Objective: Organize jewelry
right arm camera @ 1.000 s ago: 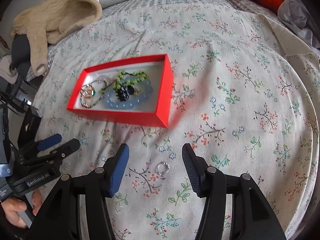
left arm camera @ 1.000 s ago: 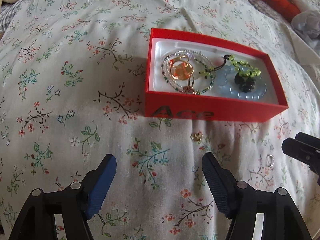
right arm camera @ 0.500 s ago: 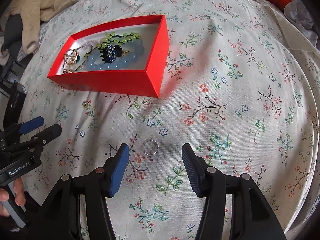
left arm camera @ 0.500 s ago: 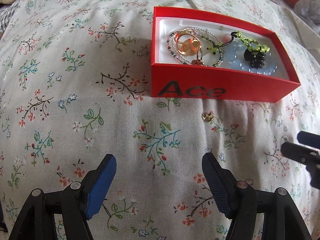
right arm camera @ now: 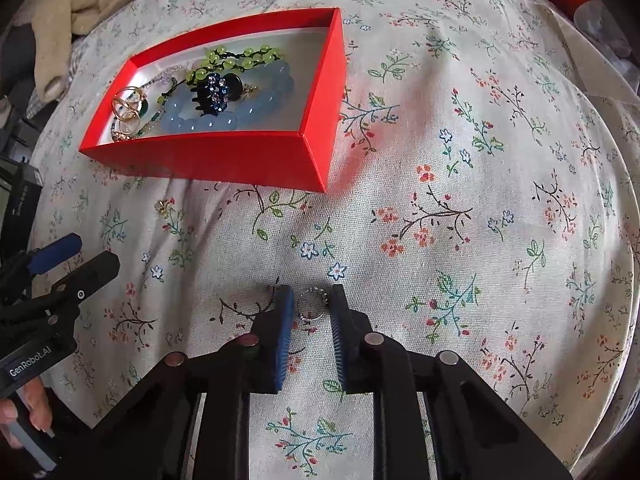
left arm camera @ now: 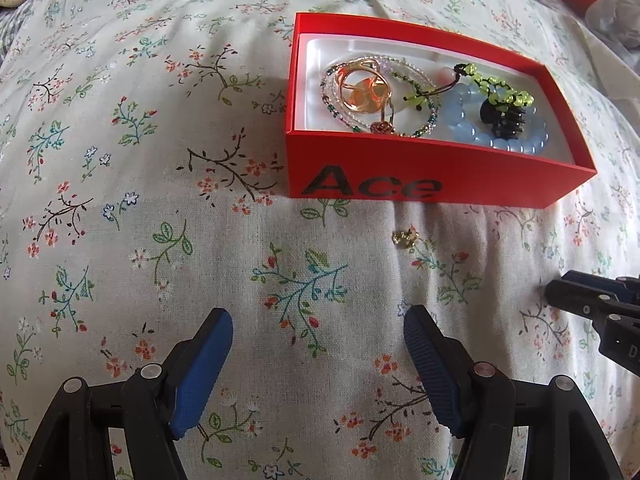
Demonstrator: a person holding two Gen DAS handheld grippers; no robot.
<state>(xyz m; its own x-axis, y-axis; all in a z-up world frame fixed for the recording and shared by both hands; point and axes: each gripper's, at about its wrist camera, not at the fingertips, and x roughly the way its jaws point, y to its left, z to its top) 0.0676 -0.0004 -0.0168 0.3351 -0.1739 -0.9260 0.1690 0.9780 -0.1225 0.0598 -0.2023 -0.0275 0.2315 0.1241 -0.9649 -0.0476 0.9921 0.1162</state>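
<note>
Silver beaded ring (right arm camera: pixel 313 307) on the floral bedspread (right arm camera: pixel 460 184): our right hand-held gripper (right arm camera: pixel 308 312) had narrowed from spread to nearly pinching it; left hand-held gripper (left arm camera: pixel 318 356) remained spread. Transfer to the red cardboard box (right arm camera: pixel 240 160) seemed next.

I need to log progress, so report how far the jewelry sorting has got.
Done: the bead bracelets, gold rings and hair clip lie in the red box. In hand: the right hand-held gripper brackets the silver ring on the bedspread, fingers nearly closed on it. Left: that ring and the small gold piece outside the box; the left hand-held gripper is open, empty.
</note>
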